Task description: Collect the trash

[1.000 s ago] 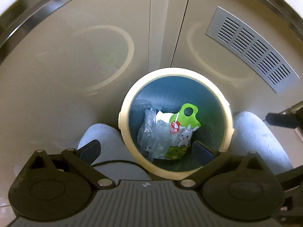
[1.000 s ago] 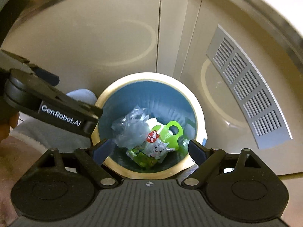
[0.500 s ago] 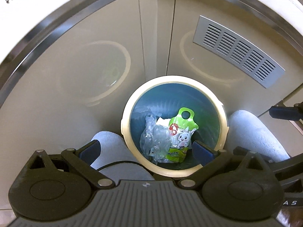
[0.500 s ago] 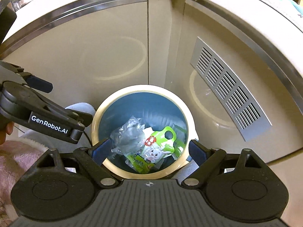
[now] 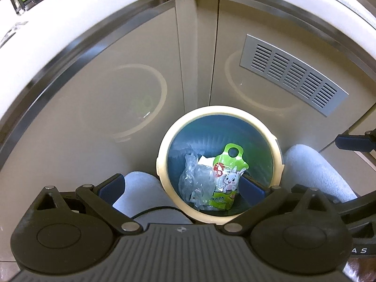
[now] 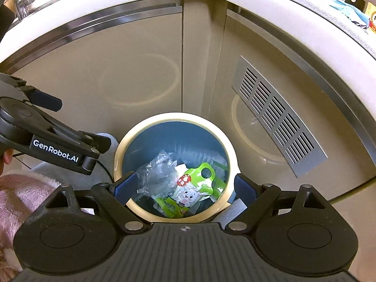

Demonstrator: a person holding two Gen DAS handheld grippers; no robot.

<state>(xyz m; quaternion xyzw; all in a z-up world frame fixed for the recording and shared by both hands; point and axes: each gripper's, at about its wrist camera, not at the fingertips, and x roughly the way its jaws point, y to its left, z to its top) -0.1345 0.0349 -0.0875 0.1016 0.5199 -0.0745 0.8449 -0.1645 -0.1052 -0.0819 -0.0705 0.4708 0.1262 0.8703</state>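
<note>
A round bin (image 5: pixel 164 148) with a cream rim and blue inside stands on the floor against the cabinet corner; it also shows in the right wrist view (image 6: pixel 131 136). Inside lie a green rabbit-print pouch (image 5: pixel 226 176) (image 6: pixel 188 192) and crumpled clear plastic (image 5: pixel 195 181) (image 6: pixel 157 174). My left gripper (image 5: pixel 182 186) is open and empty, well above the bin. My right gripper (image 6: pixel 185 186) is open and empty above the bin too. The left gripper's body (image 6: pixel 54 150) shows at the left of the right wrist view.
Beige cabinet doors (image 5: pixel 117 82) meet in a corner behind the bin, with a metal vent grille (image 5: pixel 293 75) on the right door. A white countertop edge (image 6: pixel 293 11) runs above. The person's grey-clad legs (image 5: pixel 312 169) flank the bin. A pink fabric (image 6: pixel 14 199) lies at lower left.
Both grippers have risen away from the bin, so it looks smaller and the countertop edge has come into view. Both stay open and empty.
</note>
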